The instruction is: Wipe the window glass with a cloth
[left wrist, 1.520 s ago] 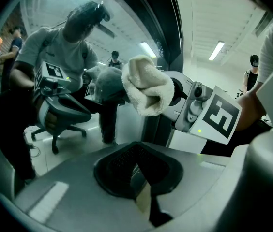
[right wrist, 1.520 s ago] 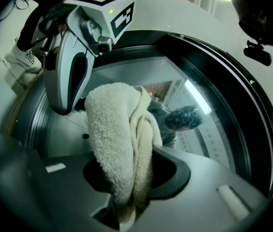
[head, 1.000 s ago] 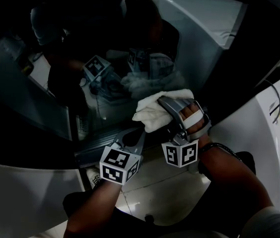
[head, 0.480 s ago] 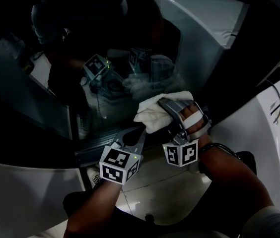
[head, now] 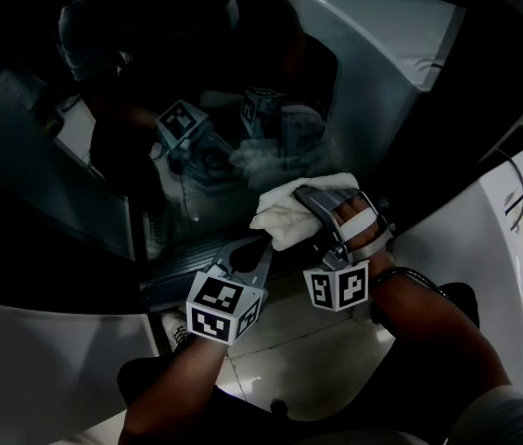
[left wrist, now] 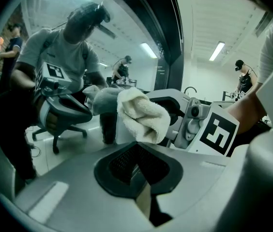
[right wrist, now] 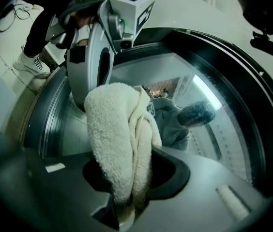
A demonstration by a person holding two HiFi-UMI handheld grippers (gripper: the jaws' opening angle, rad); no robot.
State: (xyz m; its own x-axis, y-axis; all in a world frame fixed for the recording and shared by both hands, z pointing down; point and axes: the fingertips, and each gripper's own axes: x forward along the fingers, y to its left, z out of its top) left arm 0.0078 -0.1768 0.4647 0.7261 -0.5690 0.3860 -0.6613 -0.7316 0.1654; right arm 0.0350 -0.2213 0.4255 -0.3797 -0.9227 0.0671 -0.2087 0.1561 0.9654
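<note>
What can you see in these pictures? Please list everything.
glass: one, dark, mirror-like, ahead of both claws
frame: one, white, curving beside the glass
cloth: one, white, bunched against the glass
cable: one, black, over the frame at right
floor: pale tiles, below the arms
shoe: one seen, white, on the floor
people: a few, far back in the room
right claw: grey, shut on the cloth
left claw: grey, shut, empty, just below the cloth
cubes: two, black-and-white, one per claw
arms: two, behind the claws
</note>
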